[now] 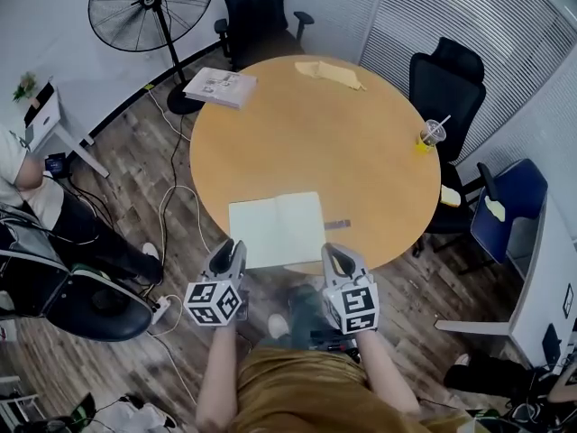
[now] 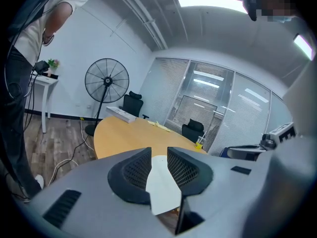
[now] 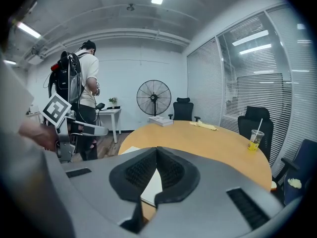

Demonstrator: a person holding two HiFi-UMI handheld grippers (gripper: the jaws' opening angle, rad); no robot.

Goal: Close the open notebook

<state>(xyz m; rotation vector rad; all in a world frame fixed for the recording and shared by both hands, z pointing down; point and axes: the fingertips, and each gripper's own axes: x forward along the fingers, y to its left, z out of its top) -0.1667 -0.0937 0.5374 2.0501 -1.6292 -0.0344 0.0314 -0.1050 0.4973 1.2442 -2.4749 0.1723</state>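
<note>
Table: a round bench-top of light brown wood [image 1: 361, 142] is seen from above. It carries the task's thing at its near edge.
Notebook: a thin open notebook with pale blank pages [image 1: 277, 230] is laid flat, spine running away from the viewer. Its near edge is roughly flush with the table's near edge, and it lies between the two grippers.
Handling: the notebook is judged light and slightly flexible. A single page would be soft and easily creased, and the whole book may slide on the smooth wood if it is pushed sideways.
Hold: one outer cover edge is best taken near a near corner, lifted together with its pages and folded over the spine. The other half should be steadied against sliding.
Forearms: both are stretched forward from the body, almost parallel. The grippers are aimed across the table and tipped slightly downward, with the marker cubes facing up.
Left gripper [image 1: 229, 253]: it is held just beside the notebook's near left corner. The jaws are spread, nothing is pinched, and the page is seen through the gap.
Right gripper [image 1: 343, 260]: it is held just beside the near right corner. The jaw tips are pressed together and nothing is held.
</note>
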